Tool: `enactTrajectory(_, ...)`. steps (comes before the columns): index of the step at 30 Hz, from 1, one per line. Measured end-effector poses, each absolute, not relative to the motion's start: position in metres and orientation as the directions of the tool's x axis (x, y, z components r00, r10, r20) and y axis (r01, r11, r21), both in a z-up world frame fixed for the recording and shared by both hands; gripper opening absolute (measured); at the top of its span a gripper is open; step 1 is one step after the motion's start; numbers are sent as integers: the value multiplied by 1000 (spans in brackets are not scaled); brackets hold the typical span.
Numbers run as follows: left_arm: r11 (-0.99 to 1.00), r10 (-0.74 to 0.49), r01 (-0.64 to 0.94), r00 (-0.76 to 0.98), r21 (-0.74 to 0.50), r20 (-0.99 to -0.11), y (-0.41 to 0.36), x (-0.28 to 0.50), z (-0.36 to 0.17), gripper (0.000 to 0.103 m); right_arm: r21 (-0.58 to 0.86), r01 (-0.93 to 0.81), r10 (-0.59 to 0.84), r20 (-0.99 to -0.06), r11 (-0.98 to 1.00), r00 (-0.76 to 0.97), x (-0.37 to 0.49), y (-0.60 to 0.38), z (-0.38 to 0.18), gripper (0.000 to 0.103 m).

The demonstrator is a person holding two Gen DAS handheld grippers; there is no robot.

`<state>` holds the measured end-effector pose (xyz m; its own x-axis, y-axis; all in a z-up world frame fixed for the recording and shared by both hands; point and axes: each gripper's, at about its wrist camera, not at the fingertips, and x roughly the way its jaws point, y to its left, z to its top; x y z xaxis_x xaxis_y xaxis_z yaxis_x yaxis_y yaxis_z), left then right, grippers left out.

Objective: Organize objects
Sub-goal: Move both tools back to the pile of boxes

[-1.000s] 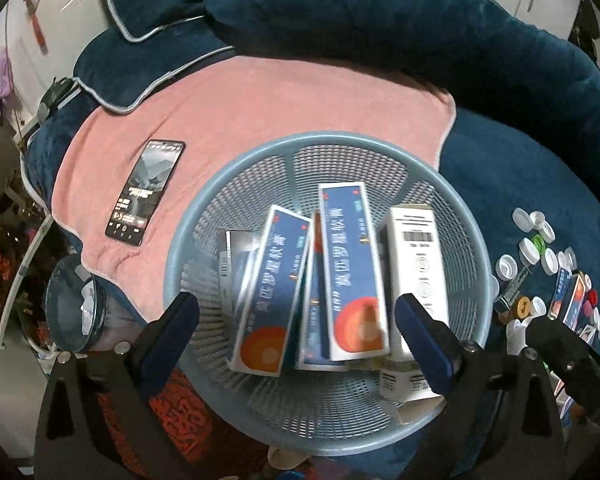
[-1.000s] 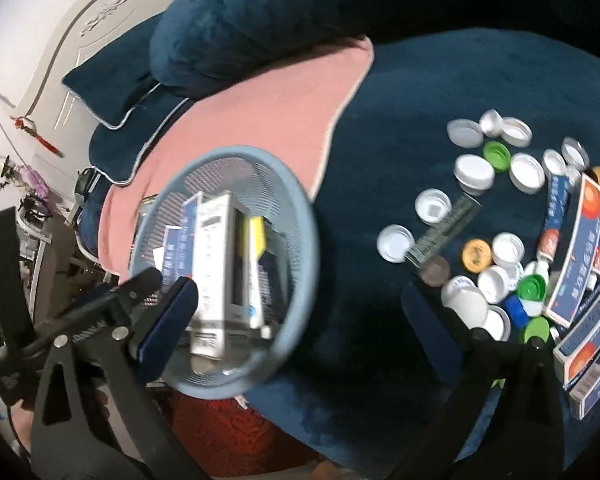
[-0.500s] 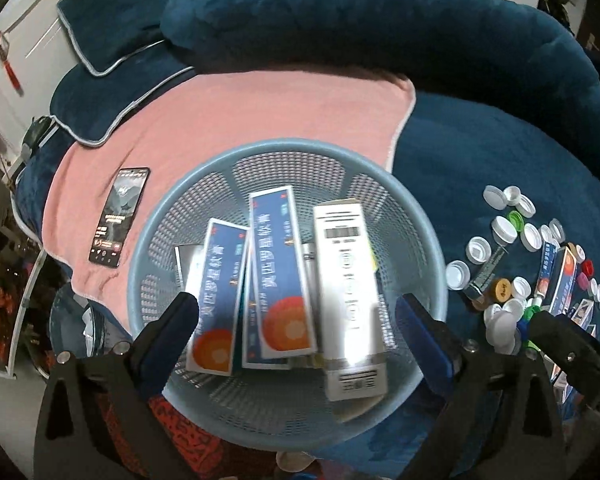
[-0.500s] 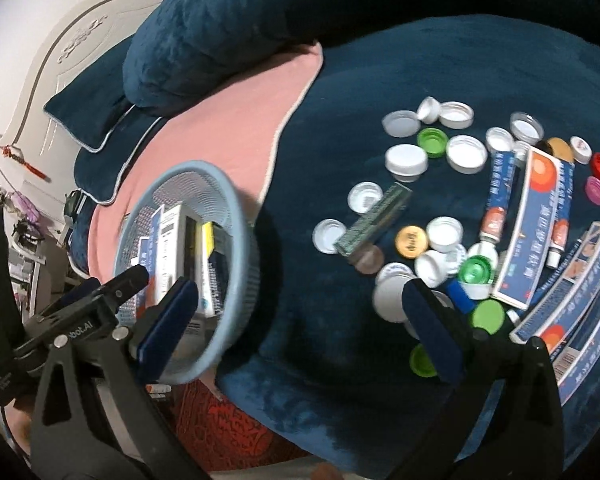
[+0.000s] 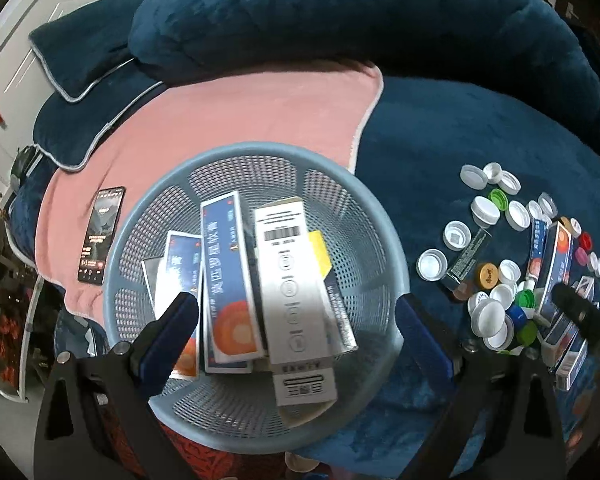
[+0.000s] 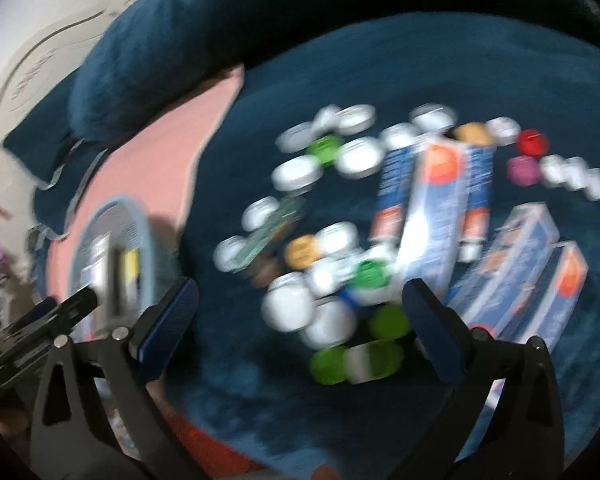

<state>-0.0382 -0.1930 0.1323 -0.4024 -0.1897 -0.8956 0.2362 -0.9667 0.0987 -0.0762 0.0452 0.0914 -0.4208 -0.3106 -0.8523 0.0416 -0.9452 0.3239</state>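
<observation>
The left gripper (image 5: 296, 316) is held wide open, empty, above the basket (image 5: 384, 216) where boxes (image 5: 228, 280) are gathered; the right gripper (image 6: 300, 300), equally spread and empty, is aimed at loose caps (image 6: 288, 308) ahead.

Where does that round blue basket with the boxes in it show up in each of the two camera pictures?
Left wrist view: the blue basket fills the middle, seen from above, with the boxes lying inside, between the open fingers.
Right wrist view: the blue basket sits small and blurred at the left edge, seen from the side.
Shared landmark: the pink towel, on which the basket partly rests.
</observation>
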Motion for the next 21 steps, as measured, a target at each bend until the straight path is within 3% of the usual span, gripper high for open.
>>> enactTrajectory(8, -983, -163, 146, -414, 112, -896, -158, -50, 130, 99, 323, -152, -228, -868, -934, -441, -81, 102, 80, 103)
enactTrajectory(13, -988, -151, 55, -421, 141, -895, -118, -62, 130, 99, 250, -243, -109, -872, -937, -478, -64, 127, 81, 103)
enactTrajectory(19, -995, -8, -89, -431, 52, -902, -60, -75, 131, 99, 258, -378, -77, -898, -889, -433, -39, 167, 60, 102)
enactTrajectory(21, -989, -3, -131, -434, 66, -901, -41, -77, 130, 99, 280, -399, -108, -910, -873, -400, -34, 179, 48, 90)
